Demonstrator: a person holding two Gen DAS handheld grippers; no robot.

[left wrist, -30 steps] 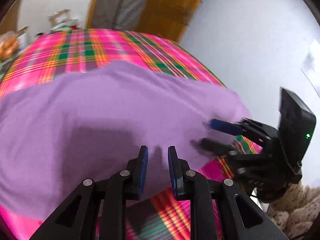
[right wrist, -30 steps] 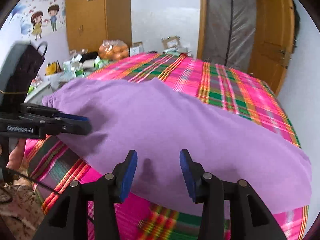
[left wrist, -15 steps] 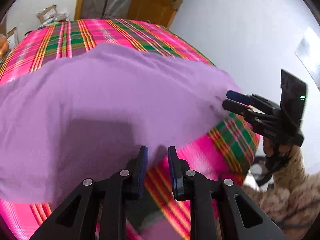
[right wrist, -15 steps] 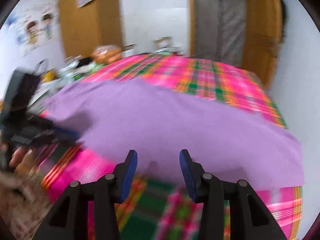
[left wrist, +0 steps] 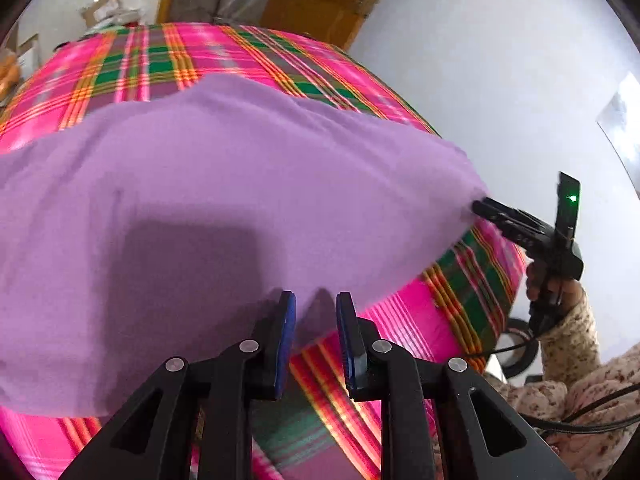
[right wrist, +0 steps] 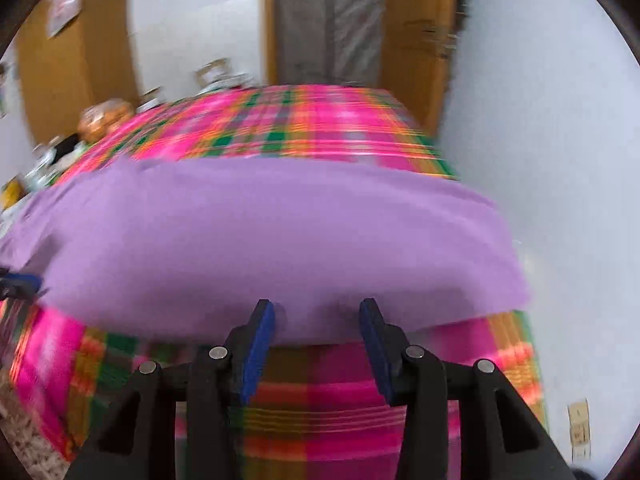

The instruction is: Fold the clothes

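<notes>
A plain purple garment (left wrist: 224, 200) lies spread across a bed covered in pink, green and orange plaid (left wrist: 192, 52). My left gripper (left wrist: 314, 308) sits at the garment's near edge, jaws a small gap apart, with nothing seen between the pads. My right gripper (right wrist: 316, 316) is open at the garment's (right wrist: 260, 236) near hem, which hangs over the bed edge (right wrist: 320, 400). The right gripper also shows in the left wrist view (left wrist: 478, 205), its tips touching the garment's right corner. The left gripper's blue tip shows at the far left of the right wrist view (right wrist: 20, 282).
A white wall (left wrist: 500, 80) stands right of the bed. A wooden door (right wrist: 416, 40) and a grey curtain (right wrist: 332, 20) are behind it. Boxes and bags (right wrist: 104, 116) clutter the far left side. The person's patterned sleeve (left wrist: 576, 340) is at lower right.
Both grippers have pulled back and down toward the near bed edge. The right gripper moved from over the cloth to its right corner. The jaw gaps look unchanged.
</notes>
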